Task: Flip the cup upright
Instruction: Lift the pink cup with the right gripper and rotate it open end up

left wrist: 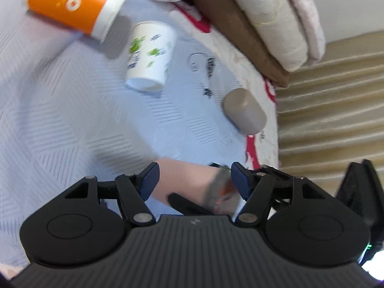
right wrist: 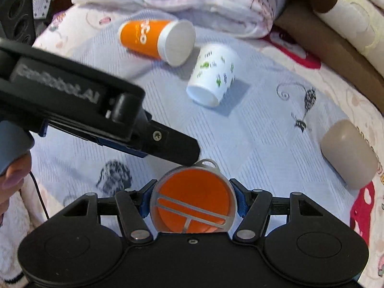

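Right gripper squeezes orange cup. Left gripper wide open, holding nothing. Ahead, three cups lie tipped: big orange cup, white cup, tan cup.

The orange paper cup is cut off by the top edge in the left wrist view, so only part of its lettering reads. Between the left hand-held gripper fingers, the held cup is a motion-blurred smear (grey and orange, shape unclear). In the right wrist view the left gripper's body hides part of the bed, and the printed label on it is too blurred to read. The grey cup has its mouth turned out of sight.
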